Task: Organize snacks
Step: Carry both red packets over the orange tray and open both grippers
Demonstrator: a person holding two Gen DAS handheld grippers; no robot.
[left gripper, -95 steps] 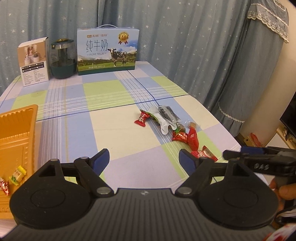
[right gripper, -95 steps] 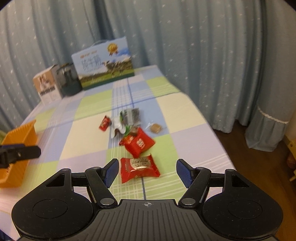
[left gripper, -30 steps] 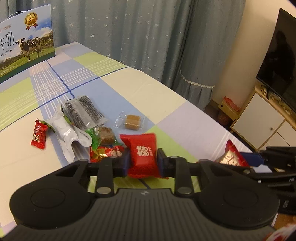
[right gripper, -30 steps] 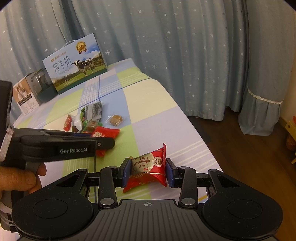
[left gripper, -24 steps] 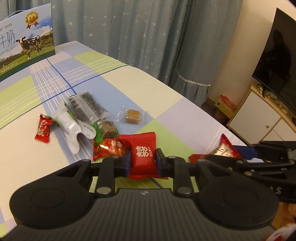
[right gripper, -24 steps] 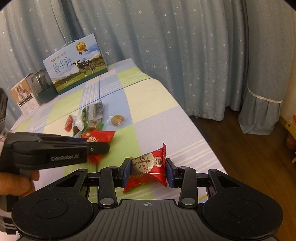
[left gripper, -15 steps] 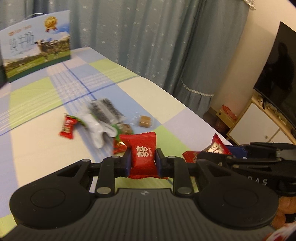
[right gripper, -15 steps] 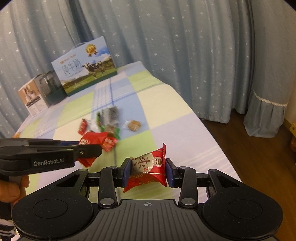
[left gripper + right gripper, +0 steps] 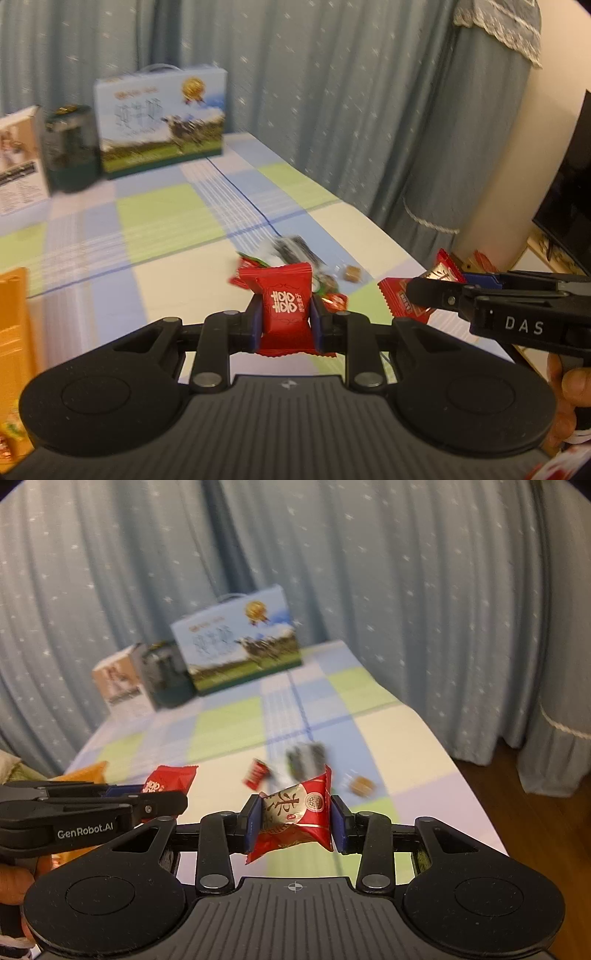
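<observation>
My left gripper (image 9: pixel 284 325) is shut on a red snack packet (image 9: pixel 285 302) with white characters, held above the checked table. My right gripper (image 9: pixel 295 821) is shut on a red and gold snack packet (image 9: pixel 295 812), also lifted. Each gripper shows in the other's view: the right one (image 9: pixel 436 291) at the right, the left one (image 9: pixel 162 797) at the left. A small heap of loose snacks (image 9: pixel 291 251) lies on the table beyond both grippers, also in the right wrist view (image 9: pixel 303 764). An orange tray (image 9: pixel 13 332) lies at the left edge, with small sweets (image 9: pixel 9 435) in it.
A milk carton box (image 9: pixel 160 118), a dark green jar (image 9: pixel 70 147) and a white box (image 9: pixel 18 162) stand at the table's far end before blue curtains. The table's right edge (image 9: pixel 469 786) drops to a wooden floor. A TV cabinet (image 9: pixel 554 258) stands at the right.
Both grippers have lifted with their packets and swung left, toward the tray side. The loose snacks now lie farther ahead. The views are blurred by motion.
</observation>
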